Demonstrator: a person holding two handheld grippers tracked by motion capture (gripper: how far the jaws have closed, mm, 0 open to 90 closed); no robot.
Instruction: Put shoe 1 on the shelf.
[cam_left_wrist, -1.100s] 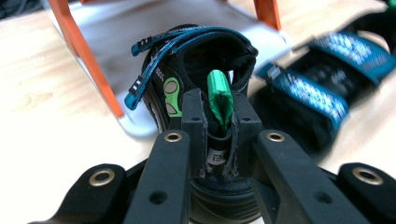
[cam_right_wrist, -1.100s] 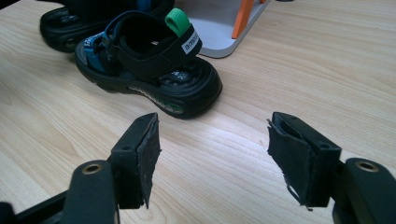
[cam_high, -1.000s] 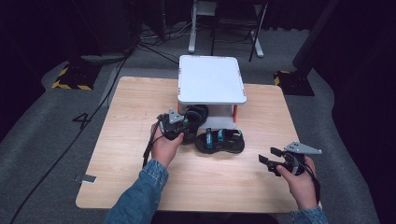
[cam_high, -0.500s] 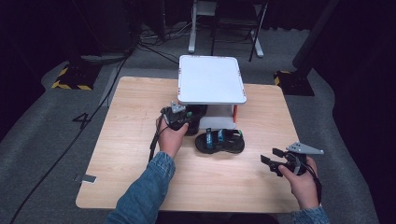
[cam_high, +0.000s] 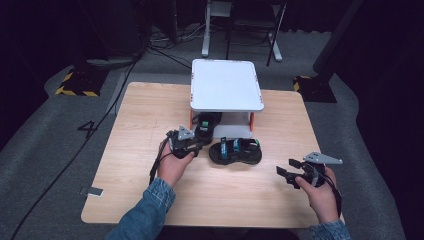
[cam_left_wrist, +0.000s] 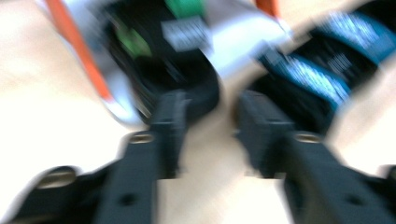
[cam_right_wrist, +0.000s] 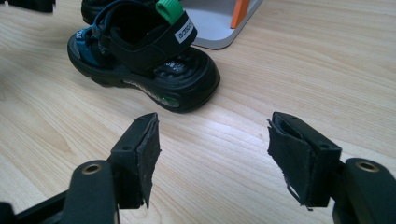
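A black sandal (cam_high: 207, 124) with a green tab sits on the lower level of a white rack (cam_high: 226, 85) with orange legs. Its mate, a black and blue sandal (cam_high: 235, 151), lies on the wooden table (cam_high: 140, 115) just in front of the rack. My left gripper (cam_high: 196, 141) hovers just in front of the racked sandal (cam_left_wrist: 187, 70). In the blurred left gripper view my left gripper (cam_left_wrist: 210, 107) has its jaws apart over bare wood. My right gripper (cam_high: 287, 168) is open, low over the table to the right of the loose sandal (cam_right_wrist: 140, 60). My right gripper (cam_right_wrist: 215, 135) holds nothing.
The rack's top shelf overhangs the lower level, and an orange leg (cam_right_wrist: 243, 11) stands at its base (cam_right_wrist: 219, 23). Bare wood stretches to the left and along the front of the table. Cables, a stand and a chair base lie on the dark floor beyond.
My left gripper has drawn back a little toward the person from the sandal under the rack. The right gripper has hardly moved.
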